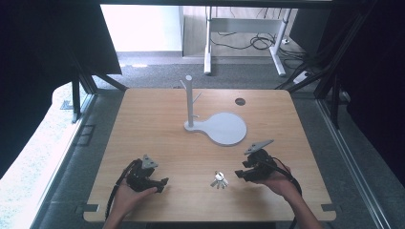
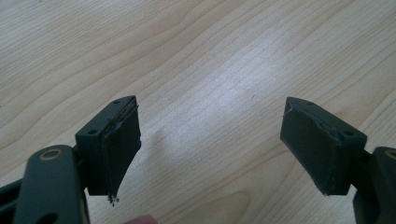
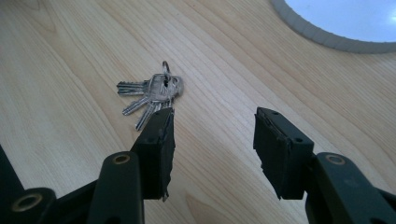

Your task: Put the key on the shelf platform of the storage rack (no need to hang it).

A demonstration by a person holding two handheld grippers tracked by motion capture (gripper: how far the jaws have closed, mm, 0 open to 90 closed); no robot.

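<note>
1. The left gripper (image 1: 152,180) is rested at the near left of the table (image 1: 157,119), well apart from the work. In the left gripper view its jaws are seen spread wide over bare wood, with nothing between them. It is best left parked there so the middle of the table is kept free.

2. The bunch of keys (image 1: 219,179) is laid flat on the wood near the front edge, between the two grippers and closer to the right one. In the right gripper view the keys (image 3: 150,94) are fanned out from a small ring, lying just beyond the tip of one jaw and off to its side, not in the gap.

3. The right gripper (image 1: 240,174) is held just beside the keys, jaws partly open and empty. Before any squeeze, it should be shifted sideways until the key heads by the ring are centred in the gap, then lowered until the pads nearly brush the table.

4. The grip is judged best taken across the stacked heads; the loose blades are likely to be splayed or slipped from.

5. The white stand (image 1: 190,102) with its pegs, on a round base (image 1: 224,129) farther back, is probably the hanging place, so the ring should be left exposed.
</note>
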